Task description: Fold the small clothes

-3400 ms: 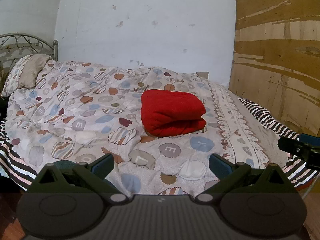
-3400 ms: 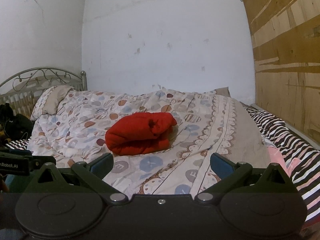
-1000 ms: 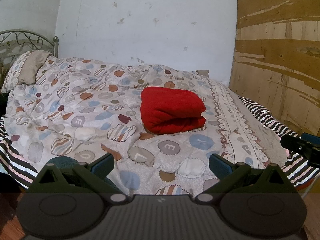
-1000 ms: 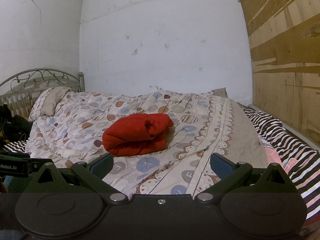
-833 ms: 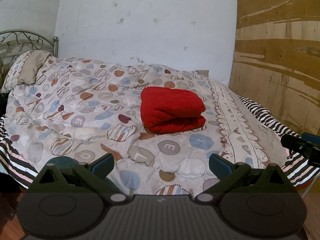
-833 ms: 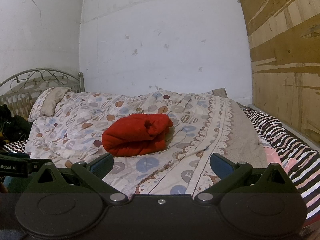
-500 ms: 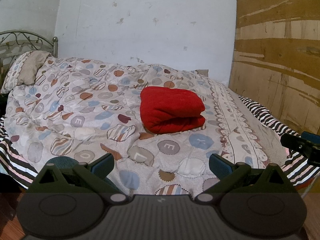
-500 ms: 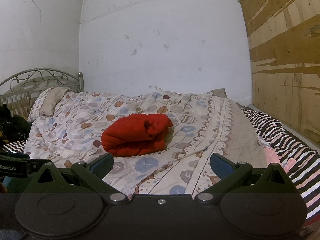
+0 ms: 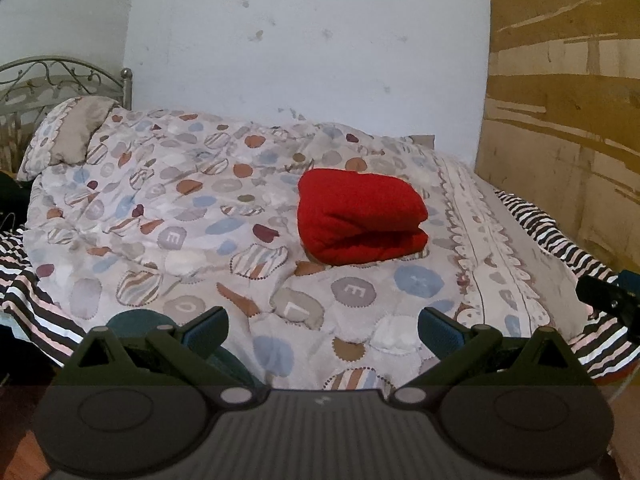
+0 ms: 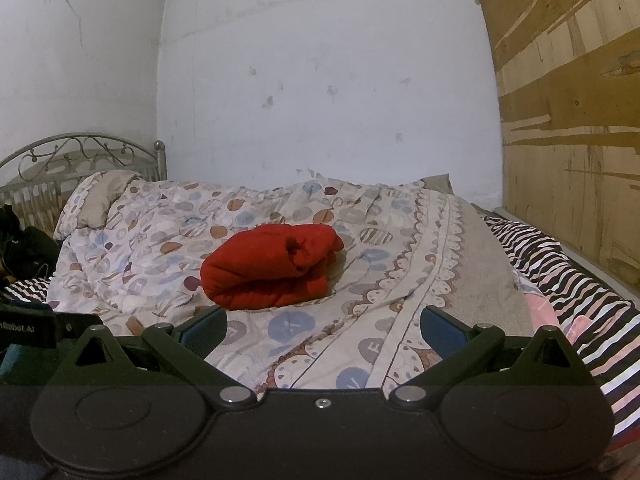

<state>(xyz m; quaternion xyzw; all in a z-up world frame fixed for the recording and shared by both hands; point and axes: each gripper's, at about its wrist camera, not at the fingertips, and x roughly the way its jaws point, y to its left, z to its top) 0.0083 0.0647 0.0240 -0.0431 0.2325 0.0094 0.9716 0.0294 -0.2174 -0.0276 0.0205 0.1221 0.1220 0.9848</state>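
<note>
A red garment (image 9: 360, 218) lies folded into a thick bundle on the patterned quilt (image 9: 180, 216) in the middle of the bed. It also shows in the right wrist view (image 10: 272, 266). My left gripper (image 9: 322, 330) is open and empty, held back from the bed's near edge. My right gripper (image 10: 324, 328) is open and empty too, also well short of the garment. The right gripper's body (image 9: 608, 300) shows at the right edge of the left wrist view. The left gripper's body (image 10: 28, 328) shows at the left edge of the right wrist view.
A pillow (image 9: 68, 136) and a metal headboard (image 10: 80, 156) are at the far left. A striped sheet (image 10: 560, 272) runs along the bed's right side beside a plywood wall (image 10: 568, 120). A white wall is behind. Dark items (image 10: 24, 248) lie at the left.
Both grippers have drifted only slightly; the red garment has not moved and both grippers stay open.
</note>
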